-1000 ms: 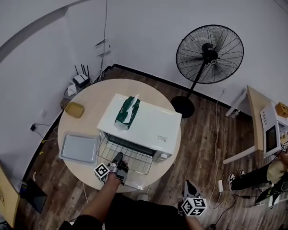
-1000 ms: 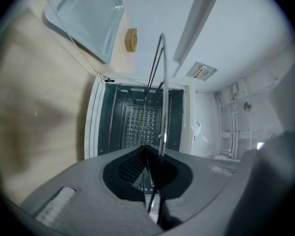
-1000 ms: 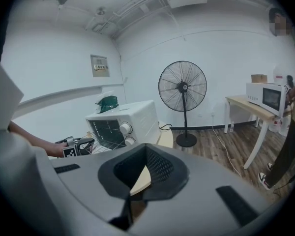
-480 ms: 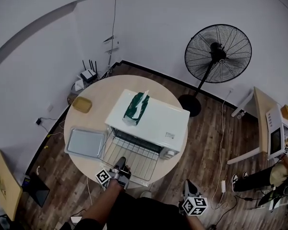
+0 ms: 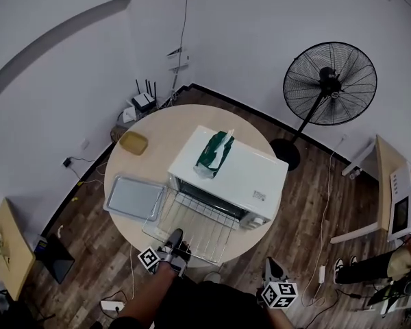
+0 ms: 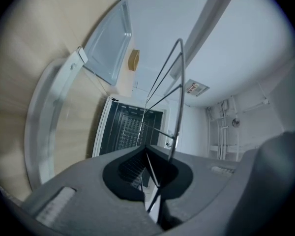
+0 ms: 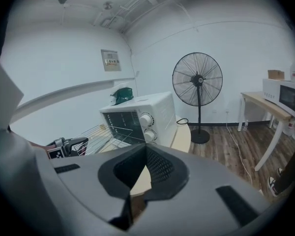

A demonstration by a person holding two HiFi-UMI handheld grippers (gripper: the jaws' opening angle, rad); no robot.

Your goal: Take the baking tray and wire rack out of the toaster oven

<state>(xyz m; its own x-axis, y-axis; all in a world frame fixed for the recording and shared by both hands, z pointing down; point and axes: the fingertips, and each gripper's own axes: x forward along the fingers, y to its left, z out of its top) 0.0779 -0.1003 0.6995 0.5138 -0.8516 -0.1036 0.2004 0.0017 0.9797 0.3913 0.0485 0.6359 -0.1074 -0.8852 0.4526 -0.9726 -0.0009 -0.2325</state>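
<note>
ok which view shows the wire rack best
Head view: the whole wire rack shows in front of the toaster oven, its near edge in the left hand-held gripper. The left gripper view shows only a few wires close up; the right gripper view, a low side glimpse.

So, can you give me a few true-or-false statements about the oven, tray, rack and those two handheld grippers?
1. The baking tray lies on the table, outside the toaster oven. True.
2. The wire rack sits fully inside the oven. False: it sticks far out of the oven's front, with the left gripper shut on its front wire.
3. The right gripper holds the tray. False: its jaws are together with nothing between them, away from the tray.
4. A green packet rests on top of the oven. True.
5. The fan stands on the table. False: it stands on the floor.
</note>
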